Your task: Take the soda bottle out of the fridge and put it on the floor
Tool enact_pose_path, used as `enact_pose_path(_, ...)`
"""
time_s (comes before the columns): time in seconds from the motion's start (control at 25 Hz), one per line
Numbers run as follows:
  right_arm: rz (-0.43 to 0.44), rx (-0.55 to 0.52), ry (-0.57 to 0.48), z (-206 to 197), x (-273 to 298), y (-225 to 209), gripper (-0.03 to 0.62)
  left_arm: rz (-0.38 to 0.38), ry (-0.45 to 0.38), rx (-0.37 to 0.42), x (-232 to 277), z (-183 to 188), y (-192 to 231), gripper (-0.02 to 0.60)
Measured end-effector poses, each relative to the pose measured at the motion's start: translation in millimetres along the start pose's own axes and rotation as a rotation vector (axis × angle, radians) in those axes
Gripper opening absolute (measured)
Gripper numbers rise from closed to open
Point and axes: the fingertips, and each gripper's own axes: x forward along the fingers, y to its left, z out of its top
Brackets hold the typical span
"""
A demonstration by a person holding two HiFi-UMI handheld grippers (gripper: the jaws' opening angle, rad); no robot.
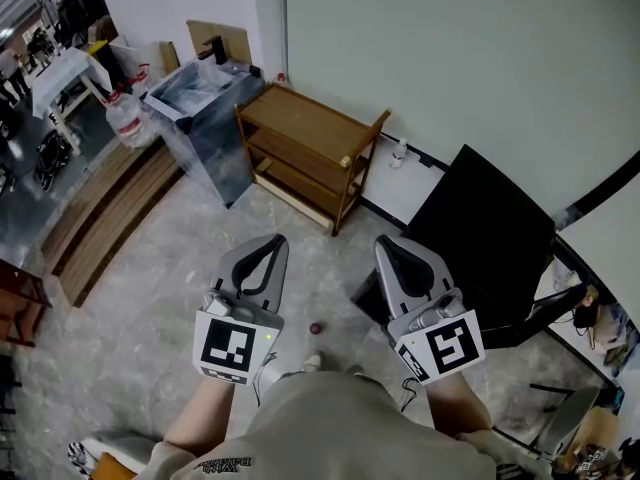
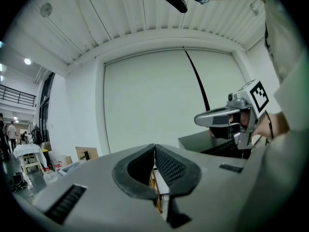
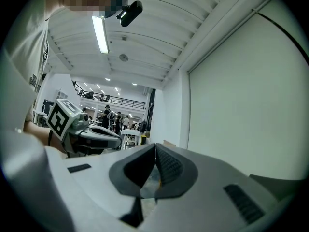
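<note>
**A:** Jaws?

**B:** Left gripper and right gripper are both pressed together, empty, above the grey stone floor.

**A:** Soda bottle?

**B:** Unseen. It's probably inside the black boxy cabinet beyond, likely the fridge. Expect it heavy and smooth; grip mid-body.

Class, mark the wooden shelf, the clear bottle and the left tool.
wooden shelf [image 1: 318, 118]: head view, top board.
clear bottle [image 1: 128, 120]: head view, its body.
left tool [image 1: 276, 238]: head view, the closed tips.
</note>
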Motion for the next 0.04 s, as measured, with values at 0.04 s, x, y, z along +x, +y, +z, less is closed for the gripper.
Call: enact_pose_path(0.04, 0.001, 0.0, -0.001, -0.3, -3.1, 1.7, -0.003, 0.001, -0.002, -0.002, -2.3, 0.2, -2.3, 0.006)
